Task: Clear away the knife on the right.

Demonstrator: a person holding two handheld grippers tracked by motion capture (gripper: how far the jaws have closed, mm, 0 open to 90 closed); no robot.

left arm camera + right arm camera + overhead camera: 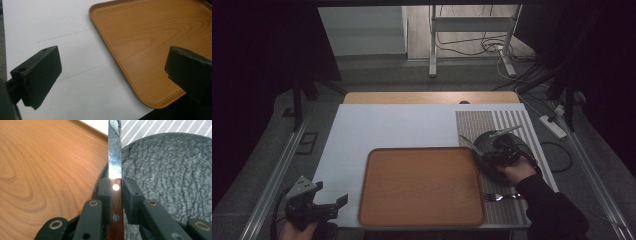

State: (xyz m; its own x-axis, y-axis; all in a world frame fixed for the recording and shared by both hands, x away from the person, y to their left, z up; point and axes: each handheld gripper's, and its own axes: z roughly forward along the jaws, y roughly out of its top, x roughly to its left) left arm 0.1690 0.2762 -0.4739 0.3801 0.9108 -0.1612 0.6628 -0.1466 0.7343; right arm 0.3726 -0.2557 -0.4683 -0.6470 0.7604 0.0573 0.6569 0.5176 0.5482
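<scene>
A knife with a dark wooden riveted handle (pixel 115 205) and a steel blade (pixel 114 152) is clamped between the jaws of my right gripper (pixel 115 186). In the high view the right gripper (pixel 484 154) hovers over the left edge of a dark round plate (pixel 484 140), and the knife's blade (pixel 468 143) points toward the back left. The blade lies above the seam between the plate (pixel 170 177) and the wooden tray (pixel 45 170). My left gripper (pixel 332 204) is at the front left with its jaws wide apart and nothing between them (pixel 112 72).
The brown wooden tray (pixel 422 187) lies on a white mat (pixel 387 125), and its near corner (pixel 150 95) is ahead of the left jaws. A striped placemat (pixel 484 122) at the right carries the plate and a fork (pixel 499 196) near the front edge.
</scene>
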